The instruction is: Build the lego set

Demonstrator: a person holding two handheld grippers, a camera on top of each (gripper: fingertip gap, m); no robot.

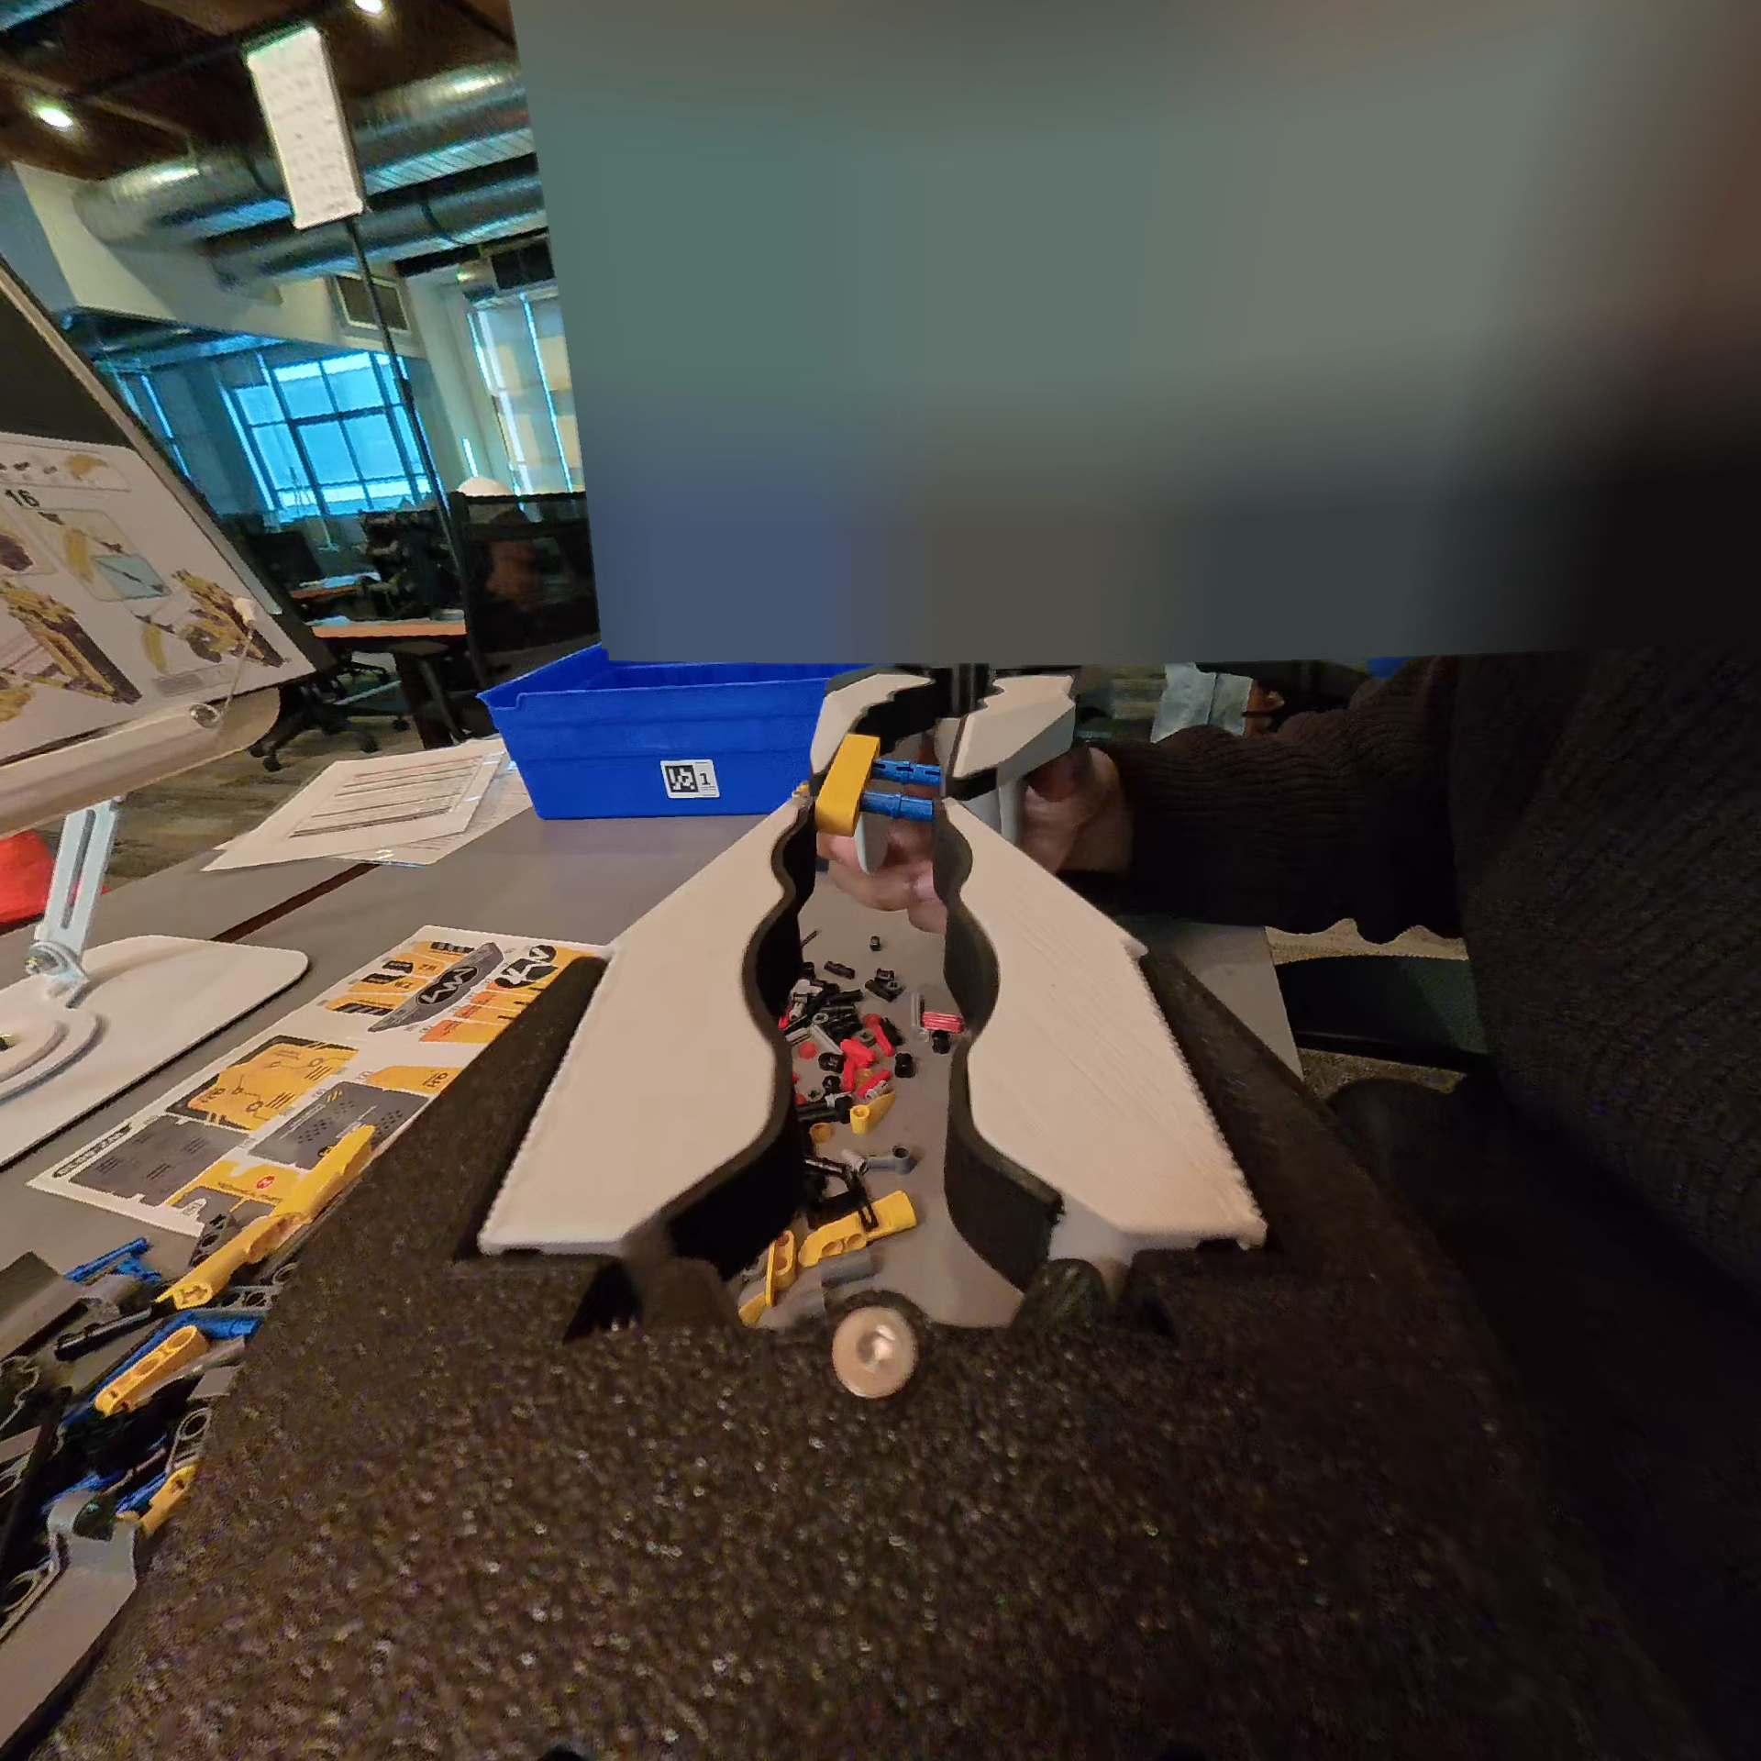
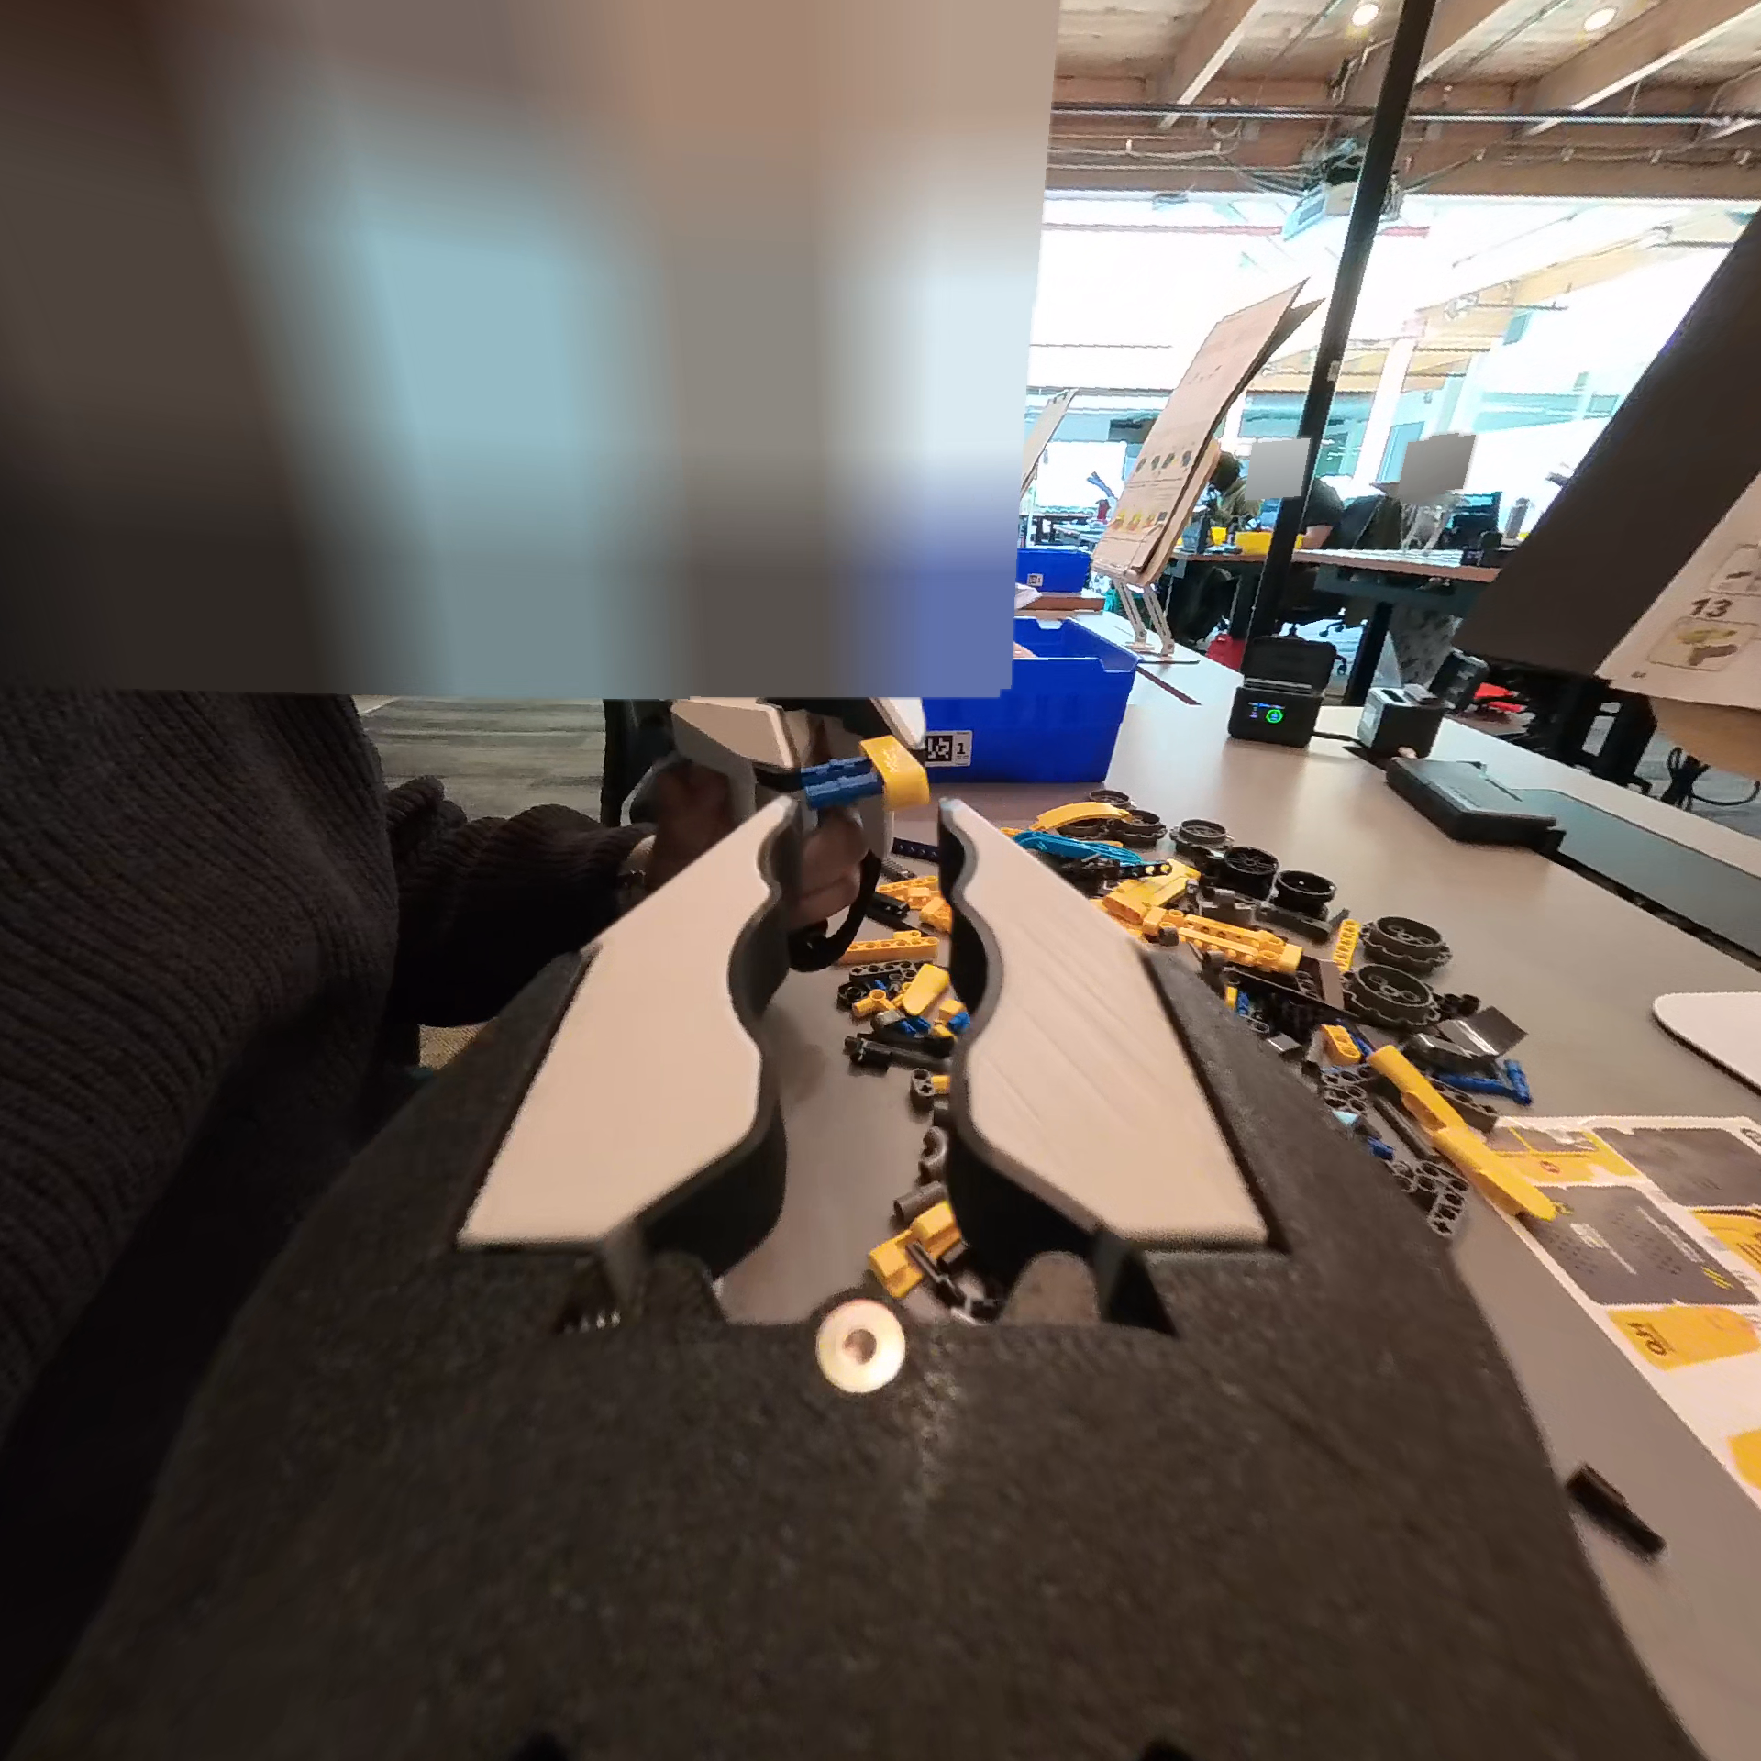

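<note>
An open-plan office or lab workspace with exposed ceiling beams and ducts [image 1: 286, 124], tall gridded windows [image 1: 324, 438], and rows of desks with office chairs [image 1: 324, 705] and seated people [image 2: 1325, 515] in the distance. The grey surface [image 2: 1239, 791] nearby carries a blue plastic bin [image 1: 657, 734], scattered yellow, black and blue building-toy parts [image 2: 1239, 934], a sticker sheet [image 1: 286, 1077], and printed papers [image 1: 381, 800]. An instruction booklet [image 1: 105, 581] leans on a white stand, and similar boards [image 2: 1191, 429] stand on other desks.
</note>
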